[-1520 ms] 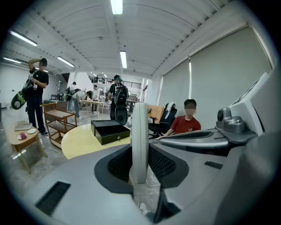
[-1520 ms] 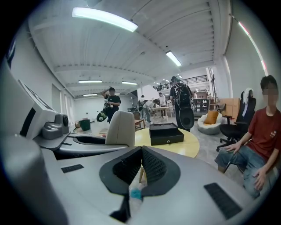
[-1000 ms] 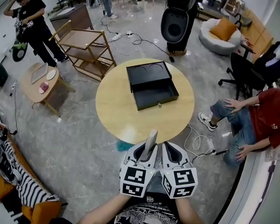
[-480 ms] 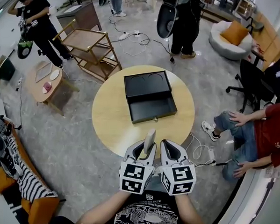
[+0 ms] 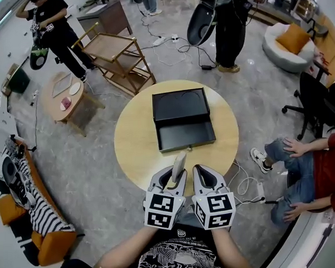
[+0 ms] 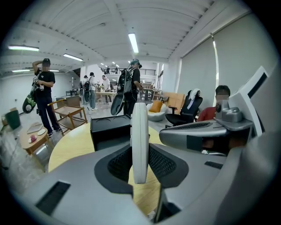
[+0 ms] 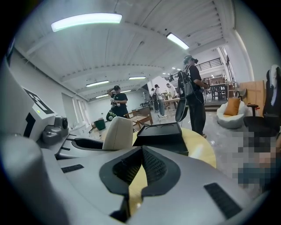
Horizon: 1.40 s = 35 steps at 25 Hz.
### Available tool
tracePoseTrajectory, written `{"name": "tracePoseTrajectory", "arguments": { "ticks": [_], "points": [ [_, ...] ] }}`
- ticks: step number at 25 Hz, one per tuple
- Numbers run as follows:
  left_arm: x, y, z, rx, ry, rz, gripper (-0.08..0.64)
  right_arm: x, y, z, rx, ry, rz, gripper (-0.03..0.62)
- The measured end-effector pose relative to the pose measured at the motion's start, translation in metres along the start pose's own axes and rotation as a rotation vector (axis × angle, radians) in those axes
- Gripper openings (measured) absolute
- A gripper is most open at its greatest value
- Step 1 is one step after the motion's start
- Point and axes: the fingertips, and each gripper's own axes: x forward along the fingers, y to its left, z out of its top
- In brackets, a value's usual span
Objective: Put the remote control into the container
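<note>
Transport step, I judge: left tool [image 5: 172,181] clamps the remote control [image 5: 179,165] upright over the bench's [image 5: 135,143] near edge, right tool [image 5: 205,178] closed on nothing; next, reach to the open container [image 5: 184,136] and release.

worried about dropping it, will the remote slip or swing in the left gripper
Probably stiff: the remote control stands straight, unsagging. It may pivot, since the left gripper pinches only its lower end. Its smooth pale shell looks somewhat slippery.
</note>
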Motion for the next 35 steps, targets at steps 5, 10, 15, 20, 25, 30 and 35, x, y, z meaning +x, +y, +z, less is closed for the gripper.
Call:
{"name": "tracePoseTrajectory", "arguments": {
  "ticks": [5,10,15,20,25,30,35],
  "points": [
    [0.012,0.013,0.004,0.058,0.031,0.019,0.110,0.012,-0.005,0.003,0.010,0.000,0.025,0.021],
    [0.027,0.029,-0.002,0.110,0.088,0.002,0.110,0.028,-0.007,0.002,0.022,0.009,0.030,0.021],
    [0.052,0.050,-0.006,0.180,0.140,-0.049,0.110,0.051,-0.012,0.002,0.036,0.020,0.006,0.021],
    [0.080,0.073,-0.009,0.264,0.217,-0.122,0.110,0.073,-0.018,0.006,0.056,0.031,-0.038,0.021],
    [0.108,0.095,-0.010,0.369,0.286,-0.200,0.110,0.098,-0.023,0.007,0.094,0.038,-0.098,0.021],
    [0.135,0.108,-0.015,0.475,0.371,-0.284,0.110,0.114,-0.030,0.002,0.151,0.043,-0.159,0.021],
    [0.164,0.116,-0.024,0.562,0.479,-0.375,0.110,0.127,-0.036,-0.002,0.196,0.045,-0.226,0.021]
  ]
}}
